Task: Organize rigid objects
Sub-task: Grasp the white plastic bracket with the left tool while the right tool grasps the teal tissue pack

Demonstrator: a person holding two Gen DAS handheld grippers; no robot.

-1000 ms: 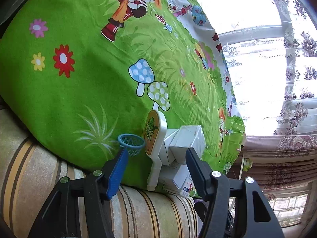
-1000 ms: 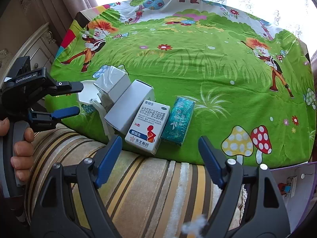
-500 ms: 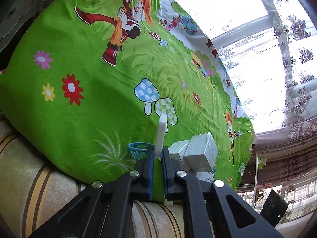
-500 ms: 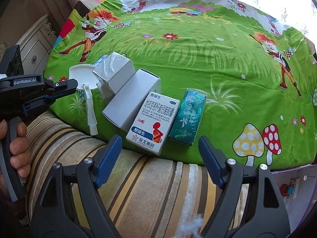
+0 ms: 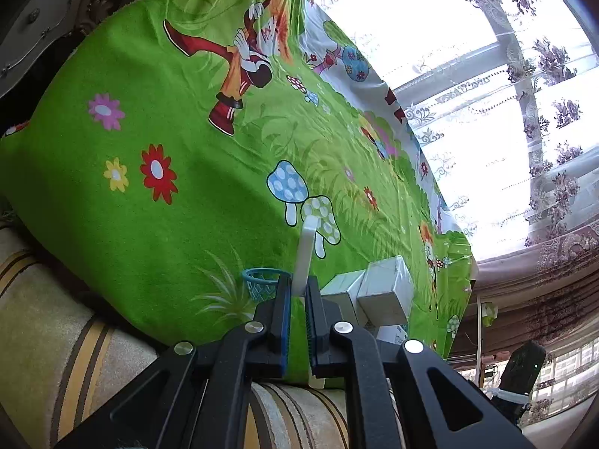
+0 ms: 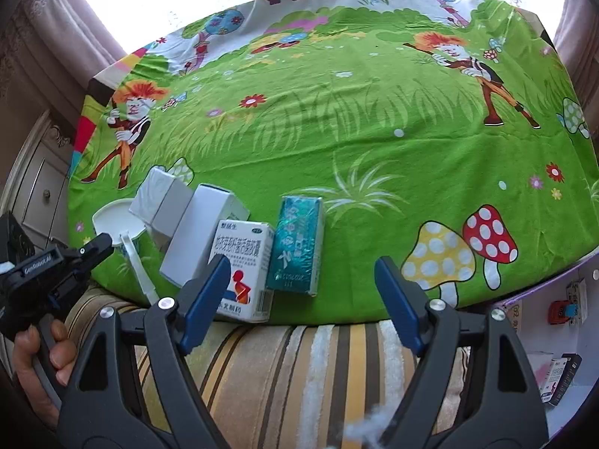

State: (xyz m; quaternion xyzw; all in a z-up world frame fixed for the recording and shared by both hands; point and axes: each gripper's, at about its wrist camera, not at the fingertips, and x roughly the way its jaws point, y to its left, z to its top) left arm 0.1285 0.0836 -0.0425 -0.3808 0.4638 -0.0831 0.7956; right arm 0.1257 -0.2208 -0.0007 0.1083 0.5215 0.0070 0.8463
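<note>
green cartoon cloth (image 6: 374, 142) | striped cushion (image 6: 299, 366) | lace curtain (image 5: 524, 75) | drawer cabinet (image 6: 41, 194)

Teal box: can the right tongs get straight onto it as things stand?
Probably yes. The right tongs stand open and empty, with the teal box lying flat just ahead, its top and right side clear. Only the white medicine box hugs its left edge, so that finger has little room.
</note>
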